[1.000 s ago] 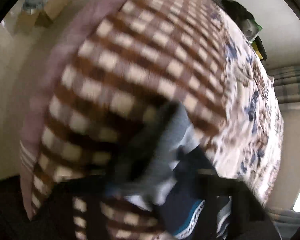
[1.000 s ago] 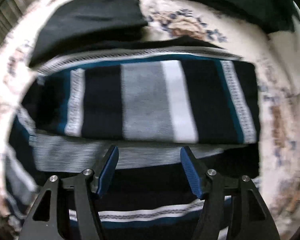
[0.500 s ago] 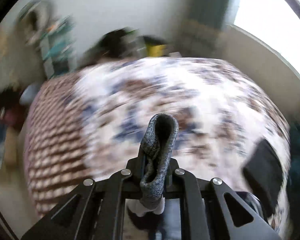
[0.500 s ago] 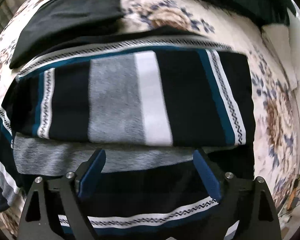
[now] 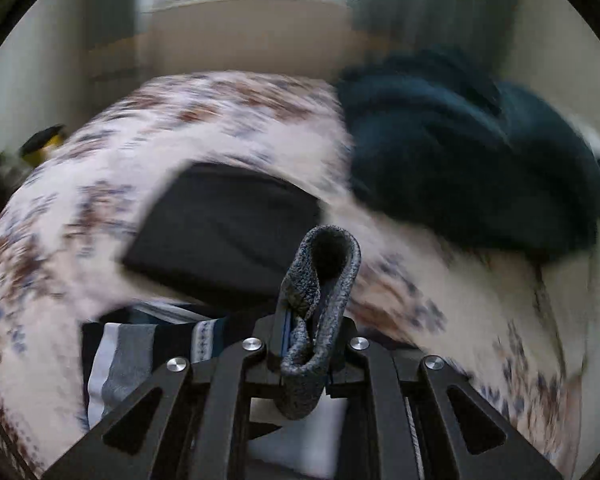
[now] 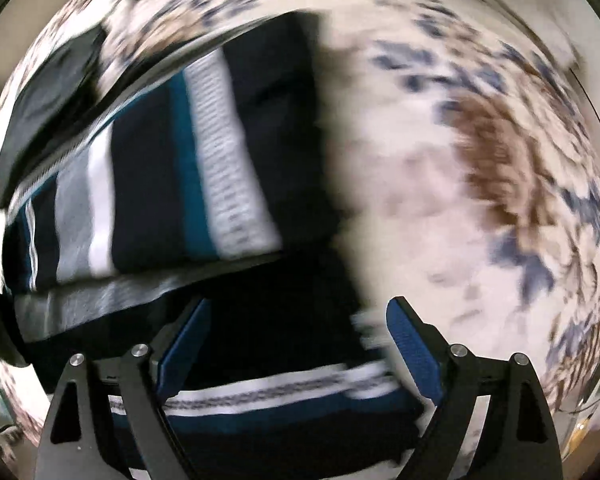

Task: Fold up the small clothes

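Left gripper (image 5: 308,344) was clamped tight on a bunched grey fold of the striped garment (image 5: 318,280); the fabric looped up past the fingertips and hung below them, probably pinched at an edge so that layer could be carried across for a fold. Below-left of those fingers the rest of the striped piece (image 5: 140,344) lay flat on the floral bedspread (image 5: 100,148). Beyond the tips sat a folded black garment (image 5: 224,220), apparently already done and set aside; farther right a dark teal heap (image 5: 472,160), likely still waiting.

Right gripper (image 6: 296,344) had its blue pads (image 6: 410,344) spread wide, gripping nothing, hovering over the garment's near banded hem (image 6: 280,392); contact unclear through blur. Ahead and left of these fingers the striped body lay doubled. Right of them, bare bedspread. Judged: mid-fold, right side positioned to pin or grab the hem.
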{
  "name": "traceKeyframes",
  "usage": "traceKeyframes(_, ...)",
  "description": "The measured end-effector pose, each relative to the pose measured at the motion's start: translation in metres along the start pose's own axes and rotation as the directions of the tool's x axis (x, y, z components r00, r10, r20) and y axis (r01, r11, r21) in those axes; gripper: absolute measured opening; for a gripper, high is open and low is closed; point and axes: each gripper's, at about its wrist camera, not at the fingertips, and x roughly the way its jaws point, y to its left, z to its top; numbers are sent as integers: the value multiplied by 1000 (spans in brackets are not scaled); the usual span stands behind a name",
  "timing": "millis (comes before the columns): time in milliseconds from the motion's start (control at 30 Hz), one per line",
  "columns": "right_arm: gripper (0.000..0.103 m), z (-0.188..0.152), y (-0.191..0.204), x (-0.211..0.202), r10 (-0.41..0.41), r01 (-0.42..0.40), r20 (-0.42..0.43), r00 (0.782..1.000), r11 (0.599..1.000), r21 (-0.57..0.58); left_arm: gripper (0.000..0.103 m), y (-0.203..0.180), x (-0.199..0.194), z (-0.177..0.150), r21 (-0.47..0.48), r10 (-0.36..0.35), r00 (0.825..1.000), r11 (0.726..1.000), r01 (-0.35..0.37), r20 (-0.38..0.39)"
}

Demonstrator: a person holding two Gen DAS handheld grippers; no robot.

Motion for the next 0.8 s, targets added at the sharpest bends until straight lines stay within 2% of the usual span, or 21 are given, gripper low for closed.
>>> traceKeyframes(100,91,13,-40,-4,-9,9,0,1000,999,38,10,-50,31,-27,72,-26,994,997,34,-107)
traceKeyframes(167,91,23,-64,-4,-1,1,3,1000,998,63,13,-72,49,-47,94,-45,979,993,65,-201)
traceKeyframes(200,91,28,-73,-4,10,-11,2,1000,998,69,14,-79,58,-57,97,-59,965,992,86,-254)
traceKeyframes(233,91,33,-83,-5,30,-30,2,1000,997,77,18,-81,64,-64,92,-71,954,990,102,-292)
traceKeyframes(267,91,37,-91,-7,50,-51,8,999,995,83,23,-84,62,-69,88,-81,949,990,113,-305)
traceKeyframes(300,91,41,-96,-10,68,-69,16,998,994,83,35,-79,57,-73,72,-101,949,989,128,-298)
traceKeyframes(333,91,46,-104,-11,87,-89,20,996,993,82,58,-69,49,-74,53,-109,952,990,129,-284)
traceKeyframes(367,91,50,-107,-14,106,-107,22,994,991,83,74,-56,39,-72,40,-97,958,993,112,-268)
traceKeyframes(400,91,55,-104,-18,131,-133,20,991,987,89,98,-48,33,-74,31,-82,964,995,92,-253)
traceKeyframes(467,91,64,-101,-25,233,-233,8,972,968,95,100,-12,13,-71,-10,-29,978,1000,27,-205)
traceKeyframes(500,91,70,-100,-27,267,-266,4,964,959,96,100,11,4,-69,-35,19,982,999,-26,-188)
traceKeyframes(533,91,78,-90,-29,325,-323,0,946,942,92,100,34,-3,-68,-59,78,980,994,-90,-182)
traceKeyframes(600,91,89,-65,-26,392,-390,-7,920,917,77,100,79,-11,-69,-107,187,966,972,-208,-179)
traceKeyframes(667,91,100,-34,-16,441,-438,-28,897,897,62,100,124,-13,-75,-143,289,935,936,-321,-206)
traceKeyframes(800,91,105,17,10,409,-409,-85,908,912,18,100,186,-13,-88,-214,402,880,864,-456,-251)
